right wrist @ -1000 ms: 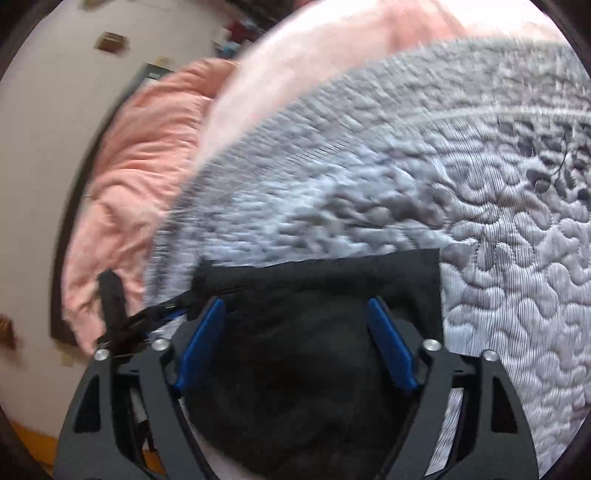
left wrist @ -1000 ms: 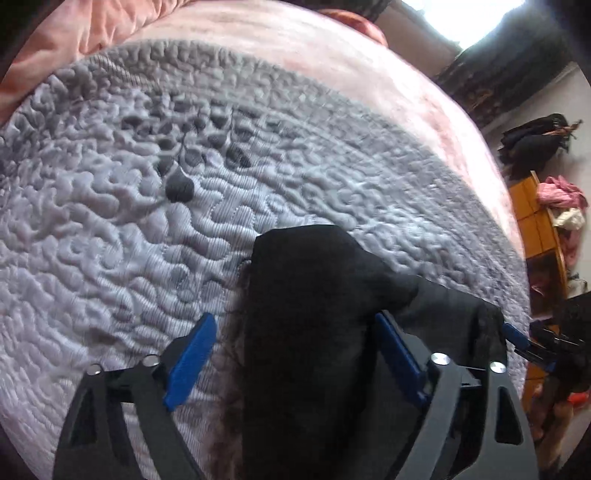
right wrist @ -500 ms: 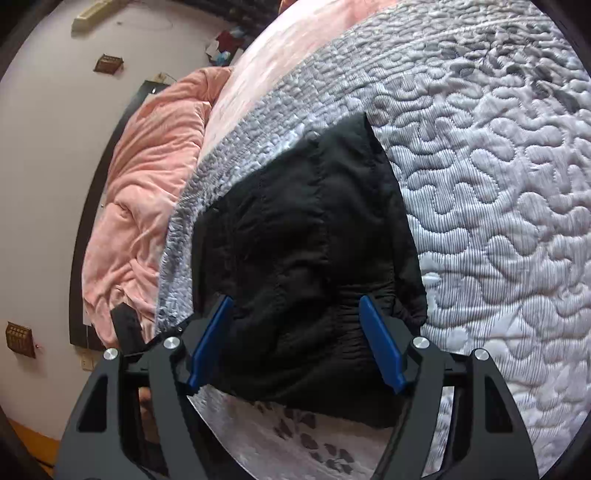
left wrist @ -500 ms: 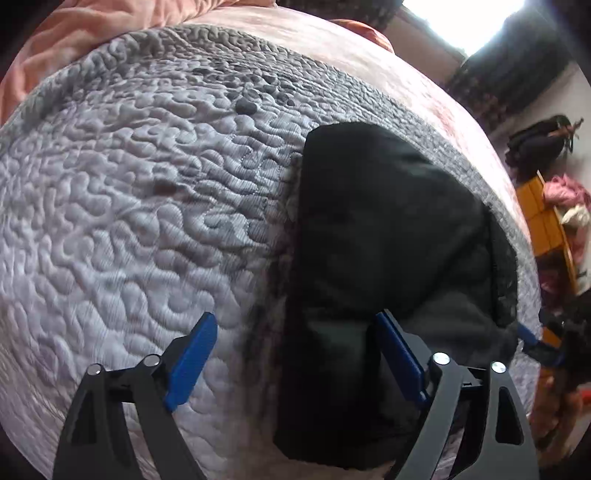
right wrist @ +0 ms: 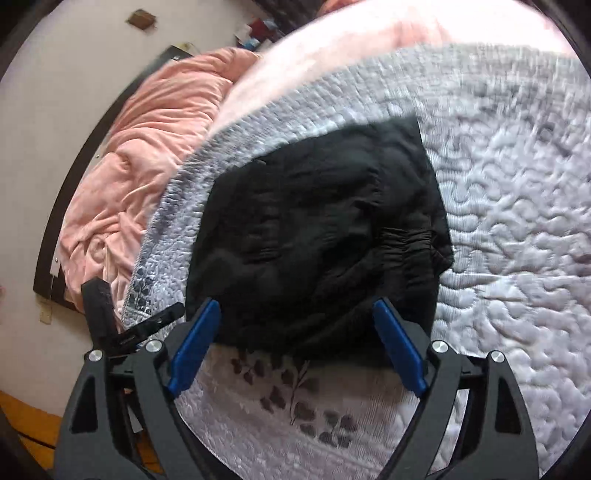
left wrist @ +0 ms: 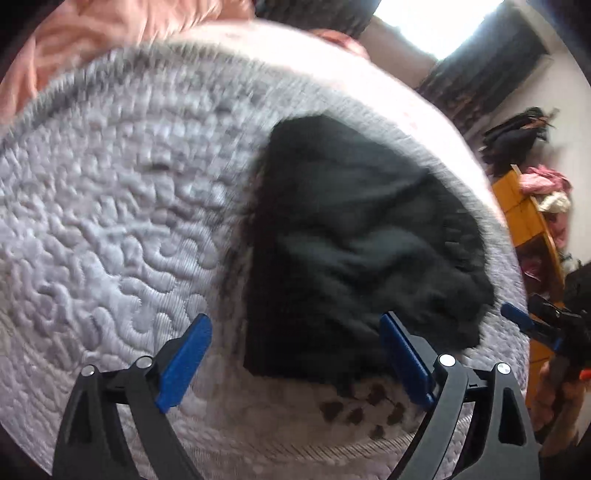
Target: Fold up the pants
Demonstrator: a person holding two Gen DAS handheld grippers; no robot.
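The black pants (left wrist: pixel 351 236) lie folded into a compact bundle on the grey quilted bedspread (left wrist: pixel 110 221). They also show in the right wrist view (right wrist: pixel 317 236), with the gathered waistband at the right side. My left gripper (left wrist: pixel 295 354) is open and empty, held above the bundle's near edge. My right gripper (right wrist: pixel 297 343) is open and empty, held above the near edge from the other side. The right gripper shows at the right edge of the left wrist view (left wrist: pixel 532 325); the left gripper shows at the left of the right wrist view (right wrist: pixel 122 325).
A pink blanket (right wrist: pixel 147 147) lies bunched beyond the bedspread (right wrist: pixel 517 221) by a dark bed frame (right wrist: pixel 59 206). An orange wooden shelf (left wrist: pixel 524 210) with clothes stands at the right. A bright window (left wrist: pixel 436 26) is at the back.
Both grippers have drawn back and up from the pants, which now lie farther from the fingers and show whole. The pants stay folded on the bedspread.
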